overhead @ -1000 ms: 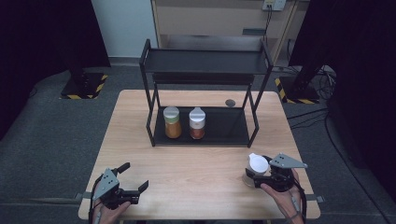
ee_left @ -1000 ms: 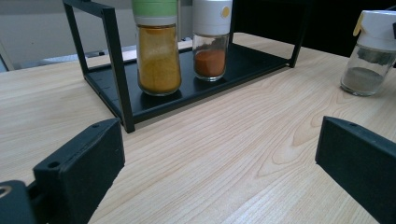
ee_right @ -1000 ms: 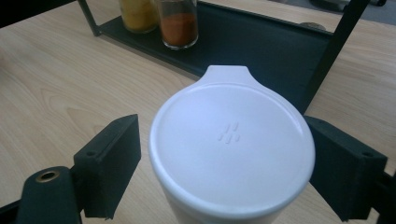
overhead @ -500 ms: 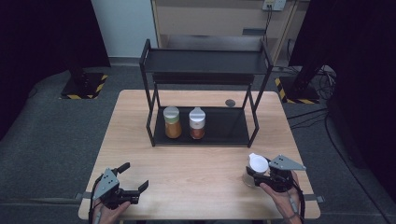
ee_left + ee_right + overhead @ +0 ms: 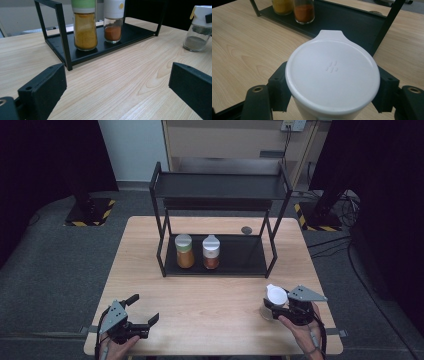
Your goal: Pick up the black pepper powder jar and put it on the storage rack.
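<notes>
The white-capped spice jar (image 5: 273, 301) stands between the jaws of your right gripper (image 5: 286, 307), which has just closed on it and holds it on the table (image 5: 220, 295). Your left gripper (image 5: 134, 317), well apart, is wide open.

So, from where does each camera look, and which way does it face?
High view: above the near table edge, facing forward and down on the table and rack; both hands with tongs show.
Left gripper view: low on the left tongs, facing the rack; open jaws show.
Right gripper view: on the right tongs, looking down on the white-lidded jar they clamp.
All share the orange jar and red jar.
</notes>
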A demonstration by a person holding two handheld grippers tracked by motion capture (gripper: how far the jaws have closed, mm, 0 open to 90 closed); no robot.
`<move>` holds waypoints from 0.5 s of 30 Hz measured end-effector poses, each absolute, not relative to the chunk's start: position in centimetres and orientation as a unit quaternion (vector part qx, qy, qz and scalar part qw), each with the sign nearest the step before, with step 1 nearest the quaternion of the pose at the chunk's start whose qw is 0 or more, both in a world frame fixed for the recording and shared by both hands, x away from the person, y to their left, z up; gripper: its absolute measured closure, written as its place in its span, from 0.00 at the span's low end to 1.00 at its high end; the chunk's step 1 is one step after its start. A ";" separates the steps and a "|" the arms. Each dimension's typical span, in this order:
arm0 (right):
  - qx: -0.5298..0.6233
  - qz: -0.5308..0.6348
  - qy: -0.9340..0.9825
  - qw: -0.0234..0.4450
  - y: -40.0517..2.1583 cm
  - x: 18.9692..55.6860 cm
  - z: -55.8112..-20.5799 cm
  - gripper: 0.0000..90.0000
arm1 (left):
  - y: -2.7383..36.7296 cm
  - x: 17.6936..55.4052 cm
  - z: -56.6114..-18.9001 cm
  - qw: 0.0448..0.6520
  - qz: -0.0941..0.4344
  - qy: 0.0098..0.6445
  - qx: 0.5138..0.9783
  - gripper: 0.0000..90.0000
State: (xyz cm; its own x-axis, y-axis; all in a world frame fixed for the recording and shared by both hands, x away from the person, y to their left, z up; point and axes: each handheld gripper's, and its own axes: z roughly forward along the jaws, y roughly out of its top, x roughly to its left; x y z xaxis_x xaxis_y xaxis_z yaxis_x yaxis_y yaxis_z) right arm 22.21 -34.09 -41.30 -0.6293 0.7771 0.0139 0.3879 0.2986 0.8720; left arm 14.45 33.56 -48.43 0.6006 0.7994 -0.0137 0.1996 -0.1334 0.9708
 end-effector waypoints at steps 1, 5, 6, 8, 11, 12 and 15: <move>0.375 0.459 0.777 0.211 -34.1 22.2 -41.3 0.35 | 33.6 14.5 -48.4 0.554 0.270 0.356 0.702 0.00; 0.376 0.459 0.777 0.210 -34.0 22.2 -40.9 0.35 | 33.6 14.4 -48.4 0.554 0.271 0.356 0.702 0.00; 0.373 0.459 0.778 0.212 -34.0 22.3 -40.8 0.35 | 33.6 14.4 -48.4 0.554 0.271 0.356 0.702 0.00; 0.371 0.462 0.778 0.211 -33.8 22.3 -40.5 0.35 | 33.6 14.4 -48.4 0.554 0.271 0.356 0.702 0.00; 0.370 0.462 0.779 0.209 -33.6 22.4 -39.9 0.35 | 33.6 14.4 -48.4 0.554 0.271 0.356 0.702 0.00; 0.369 0.461 0.779 0.209 -33.5 22.5 -39.6 0.35 | 33.6 14.4 -48.4 0.554 0.271 0.356 0.702 0.00; 0.371 0.460 0.779 0.210 -33.0 22.7 -39.0 0.35 | 33.6 14.4 -48.4 0.554 0.271 0.356 0.702 0.00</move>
State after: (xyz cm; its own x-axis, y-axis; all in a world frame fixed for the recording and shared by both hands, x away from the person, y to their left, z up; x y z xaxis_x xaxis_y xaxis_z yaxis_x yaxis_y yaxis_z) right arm 22.66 -33.02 -38.99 -0.6366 0.7710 0.0148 0.3847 0.3009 0.8726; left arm 14.43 33.57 -48.44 0.5993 0.8004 -0.0149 0.1996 -0.1313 0.9710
